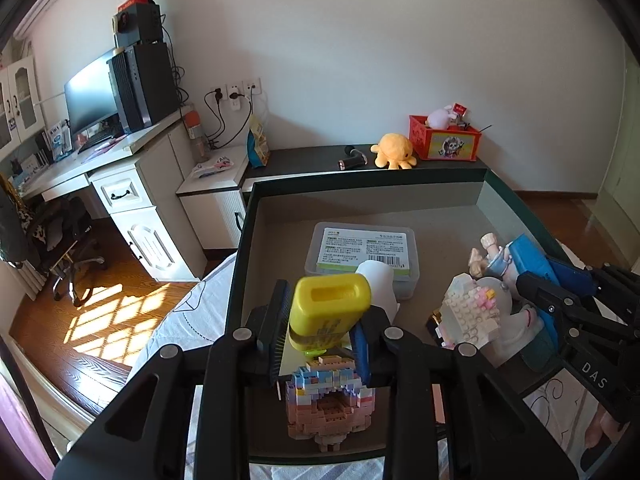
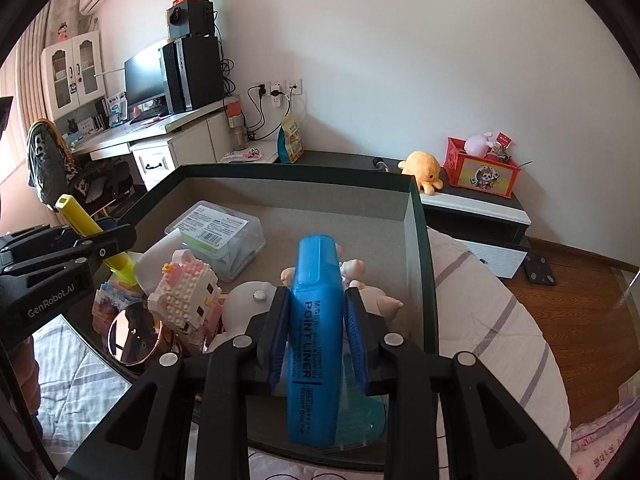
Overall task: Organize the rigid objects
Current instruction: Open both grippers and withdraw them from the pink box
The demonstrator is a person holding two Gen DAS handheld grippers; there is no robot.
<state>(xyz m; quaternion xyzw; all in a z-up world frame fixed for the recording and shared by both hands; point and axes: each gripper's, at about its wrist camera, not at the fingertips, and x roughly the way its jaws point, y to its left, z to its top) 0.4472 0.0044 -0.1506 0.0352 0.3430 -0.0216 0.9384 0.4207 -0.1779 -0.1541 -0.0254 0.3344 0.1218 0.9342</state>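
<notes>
**Open box with toys; one highlighter in each gripper**

- Left gripper [image 1: 320, 336]: lower centre of the left wrist view, pads clamped on a yellow highlighter [image 1: 328, 308], cap end toward the camera, standing tilted above the box. In the right wrist view this marker shows at the left edge, slanting up and to the left.
- Right gripper [image 2: 316, 328]: lower centre of the right wrist view, pads closed against the sides of a blue highlighter [image 2: 316, 336] printed "POINT LINER", held lengthwise along the fingers.
- Dark-rimmed box [image 1: 360, 184]: grey interior, fills the middle of both views, resting on a bed cover.
- Contents: clear plastic case [image 1: 362, 256] with a printed label, toward the back; pastel brick figure [image 1: 328, 400] beneath the left gripper; white-and-pink brick cat [image 2: 188, 292]; round mirror [image 2: 134, 334] at the box's near left edge in the right wrist view; small doll figure [image 1: 490, 256].
- Background shelf: orange plush octopus [image 1: 394, 150] beside a red crate [image 1: 444, 138].
</notes>
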